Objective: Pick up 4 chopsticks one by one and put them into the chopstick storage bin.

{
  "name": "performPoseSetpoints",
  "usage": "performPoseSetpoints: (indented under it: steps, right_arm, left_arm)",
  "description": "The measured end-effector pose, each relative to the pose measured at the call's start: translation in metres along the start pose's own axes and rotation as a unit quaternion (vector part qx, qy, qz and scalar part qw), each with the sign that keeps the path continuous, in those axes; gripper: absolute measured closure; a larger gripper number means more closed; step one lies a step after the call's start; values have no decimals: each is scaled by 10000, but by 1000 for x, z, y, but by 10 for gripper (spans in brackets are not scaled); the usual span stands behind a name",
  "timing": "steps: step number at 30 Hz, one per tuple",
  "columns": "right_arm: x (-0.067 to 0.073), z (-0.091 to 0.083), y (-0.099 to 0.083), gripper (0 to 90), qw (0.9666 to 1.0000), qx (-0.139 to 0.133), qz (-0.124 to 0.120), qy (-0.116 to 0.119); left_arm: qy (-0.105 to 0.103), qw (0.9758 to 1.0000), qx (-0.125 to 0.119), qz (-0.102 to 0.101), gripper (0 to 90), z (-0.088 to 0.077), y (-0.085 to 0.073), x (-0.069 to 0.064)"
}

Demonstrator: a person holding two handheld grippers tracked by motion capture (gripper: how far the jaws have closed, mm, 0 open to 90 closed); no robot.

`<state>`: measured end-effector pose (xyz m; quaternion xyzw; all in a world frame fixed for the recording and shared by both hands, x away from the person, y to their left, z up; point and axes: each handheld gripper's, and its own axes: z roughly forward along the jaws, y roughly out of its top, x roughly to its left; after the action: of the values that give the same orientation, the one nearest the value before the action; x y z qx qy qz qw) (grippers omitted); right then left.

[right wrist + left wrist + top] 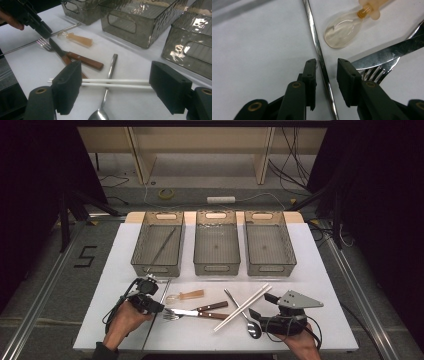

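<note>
Straddling a thin metal rod (319, 53), the jaws of the left gripper (326, 75) stood a little apart, one pad on each side of it, with a small gap showing on both sides, so they did not press on it. That metal rod lay flat on the white bench (320, 270), running from the gripper toward the leftmost of three clear bins (159, 244).

Just beside the metal rod, on the side away from the bench edge, lay a translucent plastic spoon (342, 31) with an amber handle. Close to one jaw pad a table knife (387, 53) crossed over the tines of a fork (374, 73); both had wooden handles pointing away from the metal rod.

Farther from the metal rod, two white chopsticks (112, 83) lay across the handle of a steel spoon (106, 95). The right gripper (115, 87) hovered above them with its jaws wide apart and nothing between the pads. Another thin rod (165, 245) rested slantwise inside the leftmost bin.
</note>
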<state>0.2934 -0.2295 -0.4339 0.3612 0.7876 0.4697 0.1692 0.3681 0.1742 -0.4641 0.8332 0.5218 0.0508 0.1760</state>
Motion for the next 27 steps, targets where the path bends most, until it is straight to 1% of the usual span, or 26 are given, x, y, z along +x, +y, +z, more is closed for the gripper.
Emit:
performPoseSetpoints:
  steps: [5, 11, 14, 19, 21, 23, 27]
  right_arm:
    - [0, 0, 0, 274, 10000, 9, 12, -4]
    - [1, 1, 0, 274, 10000, 28, 10, 5]
    - [1, 2, 0, 276, 10000, 23, 4, 29]
    - [1, 2, 0, 278, 10000, 26, 3, 32]
    - [1, 2, 0, 278, 10000, 50, -15, 18]
    - [1, 1, 0, 279, 10000, 25, -16, 18]
    - [1, 1, 0, 280, 10000, 24, -18, 9]
  left_arm:
    - [20, 10000, 71, 41, 721, 1, 1, 1]
    - [167, 9993, 250, 213, 775, 2, 6, -2]
    - [163, 9991, 303, 228, 778, 3, 8, -2]
    - [241, 9983, 451, 272, 778, 4, 12, -4]
    - [238, 9984, 472, 223, 780, 4, 13, -4]
    - [287, 9980, 499, 273, 782, 4, 13, -5]
    - [296, 9981, 474, 251, 797, 4, 12, -5]
